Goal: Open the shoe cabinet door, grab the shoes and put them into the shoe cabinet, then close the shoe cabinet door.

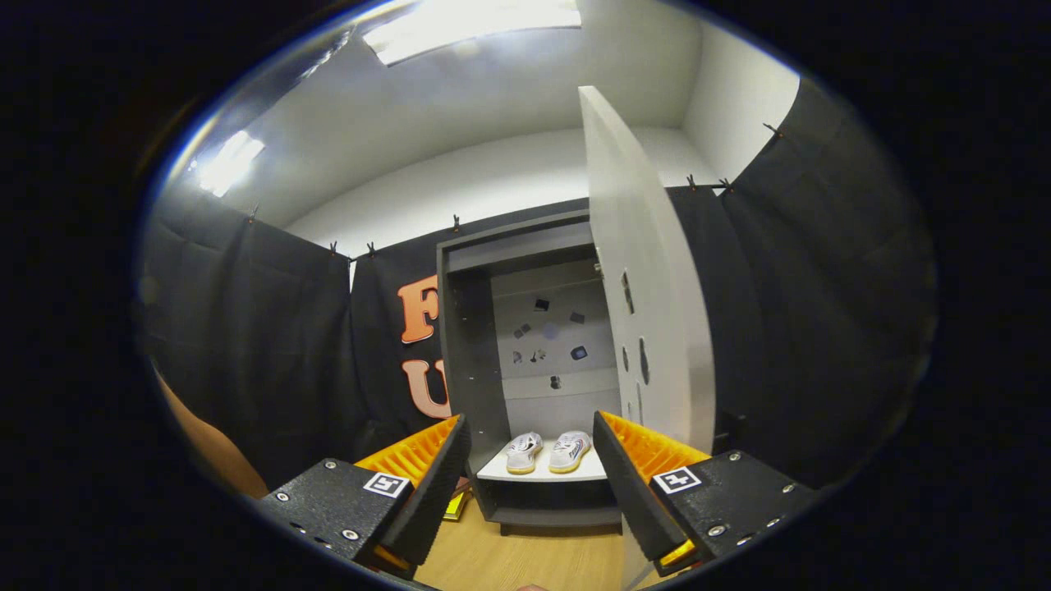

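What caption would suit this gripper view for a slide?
Open gripper facing the shoe cabinet: door swung open, pair of shoes side by side on its shelf.

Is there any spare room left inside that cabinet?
The shoes fill the middle of the shelf; only thin strips flank them. The lower compartment looks bare. The fingers are open, holding nothing, beside the open door.

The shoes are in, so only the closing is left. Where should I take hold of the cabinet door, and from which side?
Take the door by its free front edge, the one nearest the open hand-held gripper, pinching the thin panel across its two faces. It stands swung wide, edge-on, hinged at the shoe cabinet; coming from its right lets you push it leftward toward the shoes.
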A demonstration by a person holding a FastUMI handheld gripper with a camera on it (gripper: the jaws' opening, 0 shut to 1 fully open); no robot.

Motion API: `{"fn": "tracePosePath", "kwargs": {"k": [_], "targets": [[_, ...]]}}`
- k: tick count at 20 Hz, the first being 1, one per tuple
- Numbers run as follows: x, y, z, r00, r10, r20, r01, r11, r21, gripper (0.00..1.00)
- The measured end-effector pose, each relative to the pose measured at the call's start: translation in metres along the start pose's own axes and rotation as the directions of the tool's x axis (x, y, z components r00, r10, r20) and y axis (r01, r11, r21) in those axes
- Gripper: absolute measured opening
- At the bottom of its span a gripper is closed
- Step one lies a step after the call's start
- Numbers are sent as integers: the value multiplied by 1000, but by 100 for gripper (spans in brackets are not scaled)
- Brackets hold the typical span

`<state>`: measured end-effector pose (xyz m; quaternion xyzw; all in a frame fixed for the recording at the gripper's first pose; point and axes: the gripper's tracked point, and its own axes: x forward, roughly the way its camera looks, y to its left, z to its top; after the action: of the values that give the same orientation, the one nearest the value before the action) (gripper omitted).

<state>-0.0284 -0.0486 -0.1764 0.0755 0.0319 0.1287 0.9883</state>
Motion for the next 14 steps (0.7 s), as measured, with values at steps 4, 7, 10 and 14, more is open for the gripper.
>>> {"fn": "tracePosePath", "kwargs": {"k": [4,7,10,14], "targets": [[-23,-28,-4,999,-43,3,43,999,8,92],[-38,-40,-4,999,-52,1,52,999,-2,92],[-53,-57,-1,997,-74,-11,73,997,-36,92],[-60,-86,-3,995,-83,-47,80,995,-59,92]]}}
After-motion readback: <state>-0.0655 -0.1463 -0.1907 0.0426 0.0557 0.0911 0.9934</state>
